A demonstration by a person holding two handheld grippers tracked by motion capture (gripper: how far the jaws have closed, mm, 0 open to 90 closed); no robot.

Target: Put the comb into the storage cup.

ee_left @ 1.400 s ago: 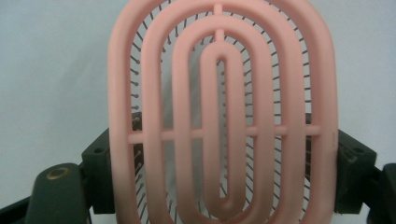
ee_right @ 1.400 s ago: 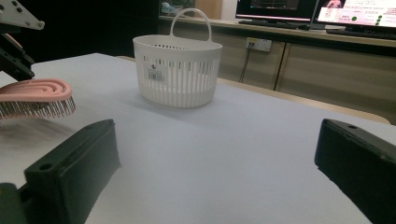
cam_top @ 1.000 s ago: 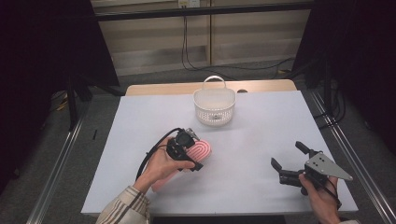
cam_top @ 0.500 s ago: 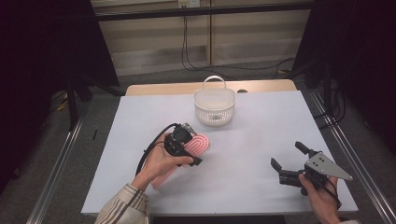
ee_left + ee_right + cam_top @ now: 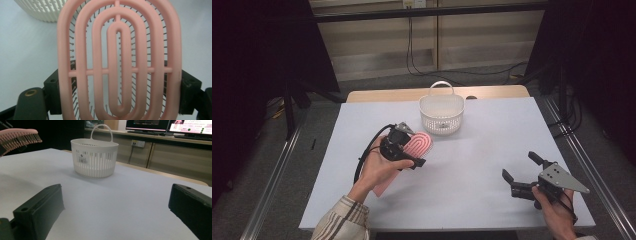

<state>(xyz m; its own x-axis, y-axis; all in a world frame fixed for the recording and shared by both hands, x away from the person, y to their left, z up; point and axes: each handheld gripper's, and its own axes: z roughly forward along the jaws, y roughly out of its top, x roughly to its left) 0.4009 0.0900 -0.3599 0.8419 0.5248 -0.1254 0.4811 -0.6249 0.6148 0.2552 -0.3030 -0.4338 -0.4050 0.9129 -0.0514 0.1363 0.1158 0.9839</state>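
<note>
A pink vented hairbrush (image 5: 418, 145) is held off the table at centre left, bristles down, with my left gripper (image 5: 411, 150) shut on it. In the left gripper view the brush head (image 5: 117, 60) sits between the two black jaws, which press on its sides. A white slatted basket (image 5: 441, 114) with a loop handle stands at the back centre, just beyond the brush. My right gripper (image 5: 521, 174) rests open near the front right of the table, nothing between its jaws. From the right gripper view the basket (image 5: 94, 157) stands ahead and the brush (image 5: 17, 135) hangs at the upper left.
The white table (image 5: 472, 165) has a wooden strip along its far edge (image 5: 492, 92). Metal rails (image 5: 582, 165) run down both sides. Cables hang at the back wall. Monitors (image 5: 190, 126) show behind the table in the right gripper view.
The left gripper has carried the hairbrush a little up and toward the basket. The right gripper has stayed where it was.
</note>
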